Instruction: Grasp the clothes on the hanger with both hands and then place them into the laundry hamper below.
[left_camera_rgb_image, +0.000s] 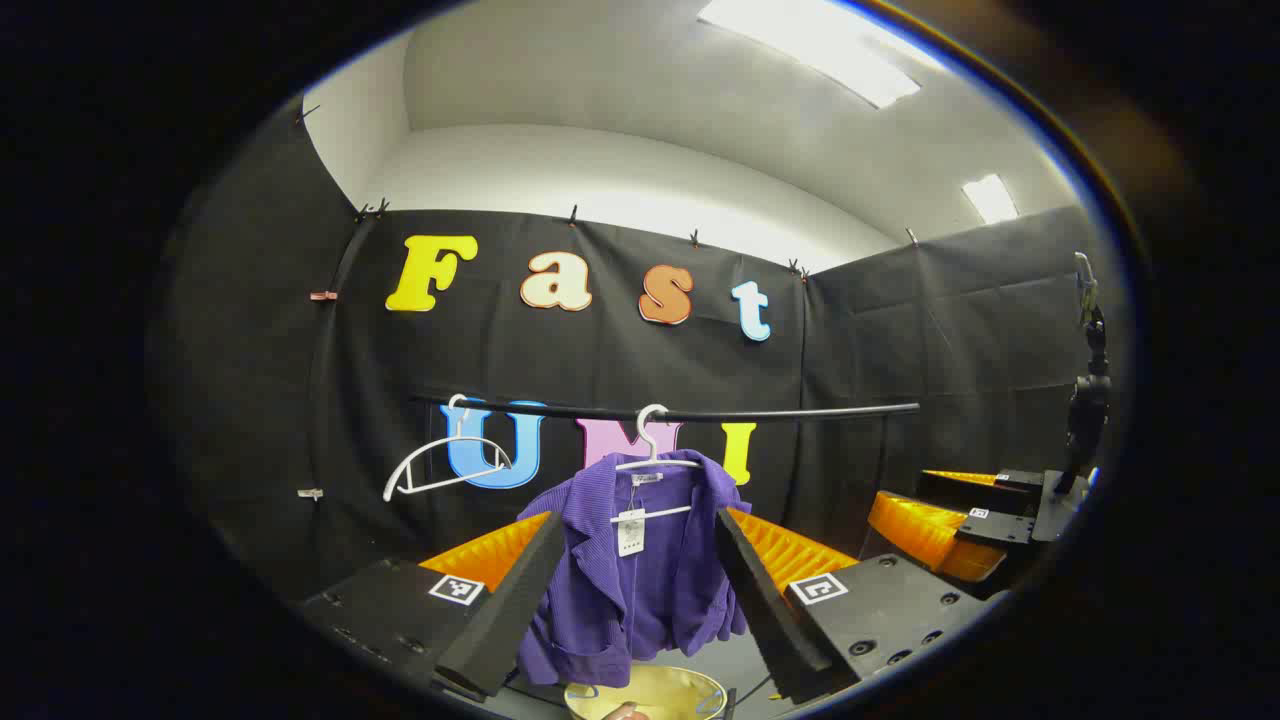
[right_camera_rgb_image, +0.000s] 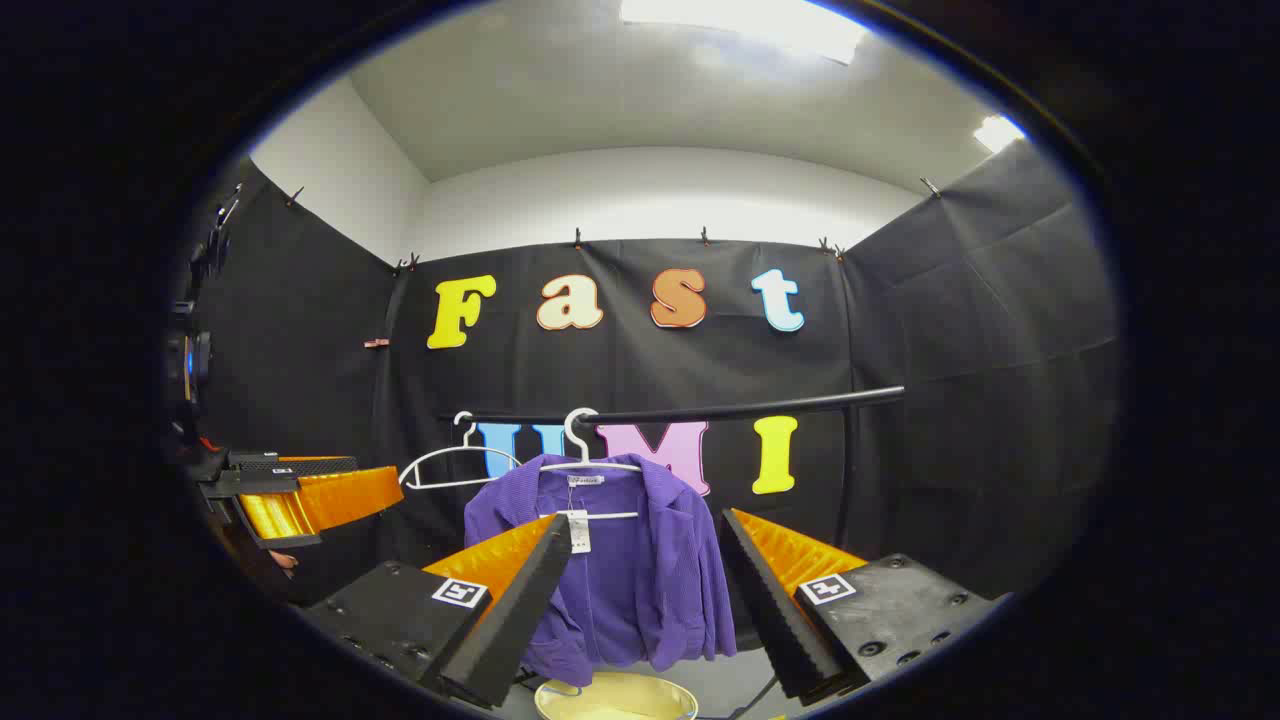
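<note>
A purple ribbed jacket (left_camera_rgb_image: 640, 590) (right_camera_rgb_image: 630, 570) hangs on a white hanger (left_camera_rgb_image: 655, 462) (right_camera_rgb_image: 590, 465) from a black rail (left_camera_rgb_image: 700, 412) (right_camera_rgb_image: 700, 410), with a white tag at its collar. Below it sits the pale yellow laundry hamper (left_camera_rgb_image: 645, 692) (right_camera_rgb_image: 615, 697), only its rim in sight. My left gripper (left_camera_rgb_image: 635, 585) is open, its black and orange fingers framing the jacket from a distance. My right gripper (right_camera_rgb_image: 640, 590) is open too, also short of the jacket. In the left gripper view the right gripper (left_camera_rgb_image: 950, 525) appears at the far right; in the right gripper view the left gripper (right_camera_rgb_image: 300, 500) appears at the far left.
An empty white hanger (left_camera_rgb_image: 440, 470) (right_camera_rgb_image: 450, 465) hangs tilted on the rail left of the jacket. A dark stand (left_camera_rgb_image: 1085, 400) rises at the right edge of the left gripper view. Black cloth walls close the booth behind and on both sides.
</note>
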